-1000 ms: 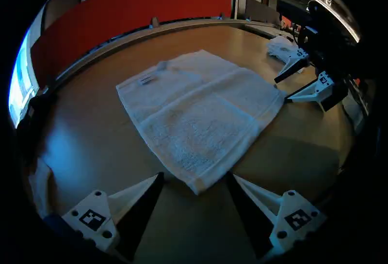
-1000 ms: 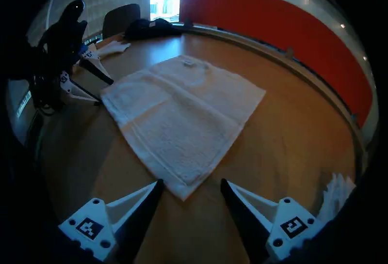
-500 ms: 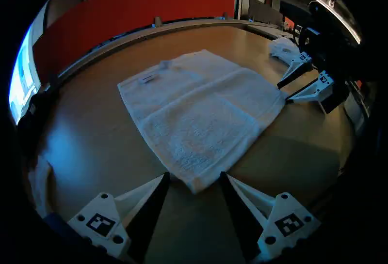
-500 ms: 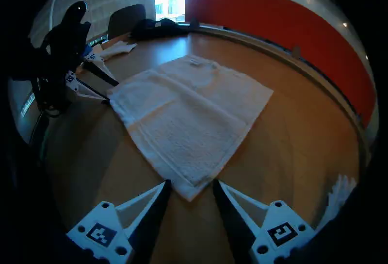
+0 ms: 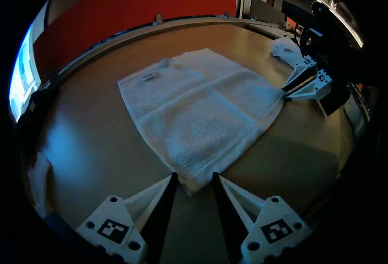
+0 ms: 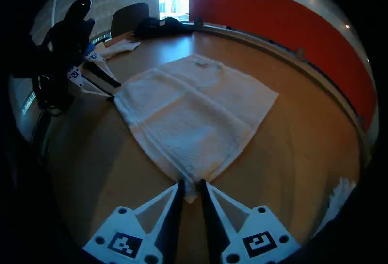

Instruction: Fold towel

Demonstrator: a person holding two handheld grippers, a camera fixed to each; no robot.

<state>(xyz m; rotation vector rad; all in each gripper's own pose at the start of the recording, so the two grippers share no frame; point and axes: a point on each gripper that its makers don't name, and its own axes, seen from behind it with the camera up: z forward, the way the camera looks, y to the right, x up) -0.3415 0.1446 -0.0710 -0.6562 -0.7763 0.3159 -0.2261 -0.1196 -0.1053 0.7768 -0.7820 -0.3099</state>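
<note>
Towel point(image 5: 203, 114): white terry, rectangular, flat woven band near the hem; lies flat on the smooth wooden surface point(image 5: 97, 143).
Orientation: one edge runs from tool to tool; long axis unclear.
Left tool point(image 5: 194, 176): fingers narrowed about one corner; grip uncertain.
Right tool point(image 6: 191, 182): pinching the neighbouring corner.
Change: both tools have closed in since the earlier frame.

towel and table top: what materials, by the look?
Towel: probably white cotton terry. It has a nubby looped pile, flatter woven bands near the edges and a small sewn tag.
Table: wood or wood-look laminate, can't tell which. The top is smooth and warm brown, with a soft sheen that catches the light.
</note>
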